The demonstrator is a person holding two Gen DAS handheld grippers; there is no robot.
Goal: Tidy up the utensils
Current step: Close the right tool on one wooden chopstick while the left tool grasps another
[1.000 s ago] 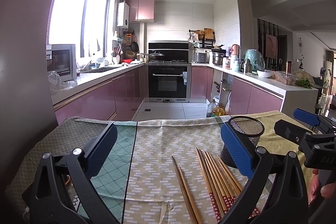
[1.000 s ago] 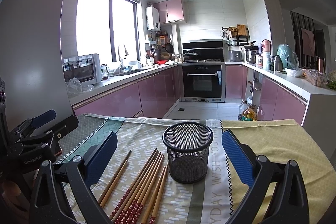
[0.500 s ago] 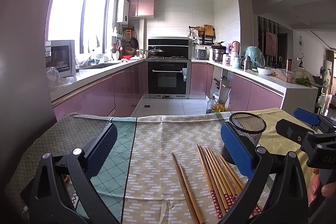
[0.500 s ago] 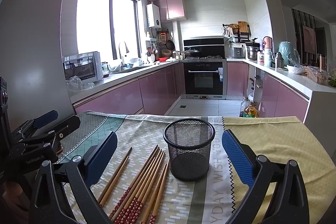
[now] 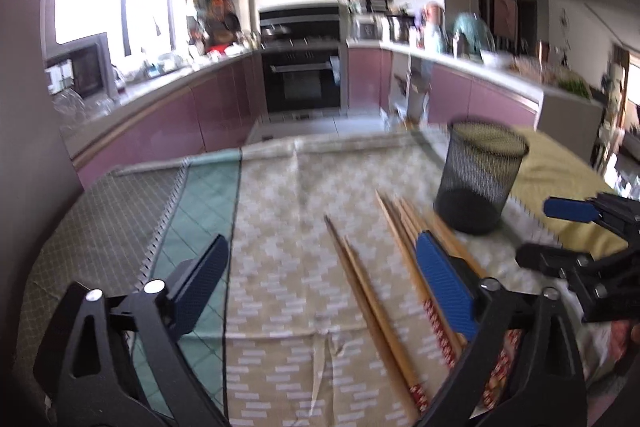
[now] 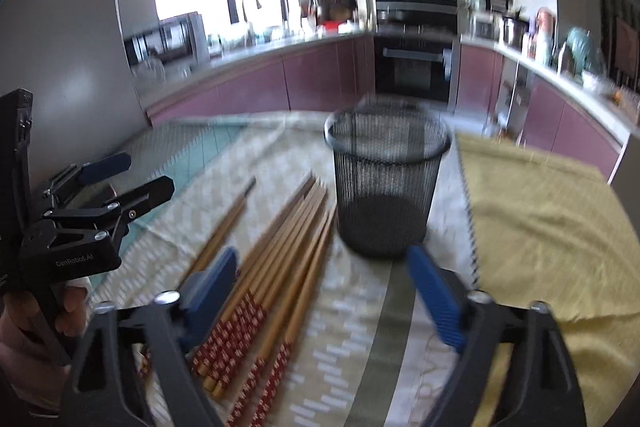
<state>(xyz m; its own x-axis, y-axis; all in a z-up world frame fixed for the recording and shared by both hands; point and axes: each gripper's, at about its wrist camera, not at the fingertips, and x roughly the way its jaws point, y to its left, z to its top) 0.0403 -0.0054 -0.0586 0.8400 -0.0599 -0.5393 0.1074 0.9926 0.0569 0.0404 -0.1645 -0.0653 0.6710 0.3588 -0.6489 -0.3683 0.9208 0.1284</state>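
Lower centre of right wrist frame: chopsticks (image 6: 276, 259) lie on tabletop (image 6: 540, 227), long axis running lower left to upper right toward mesh cup (image 6: 386, 183) | right claw (image 6: 324, 291) released, directly over bundle, nearer | left claw (image 5: 320, 287) released, straddling separate pair (image 5: 368, 291).

a bundle of wooden chopsticks (image 6: 280, 251) with red patterned ends lies flat on the tablecloth, tips toward the kitchen, just left of a black mesh cup (image 6: 386, 183). two more chopsticks (image 5: 368, 295) lie apart to its left. the cup stands upright, with nothing visible inside through the blur.
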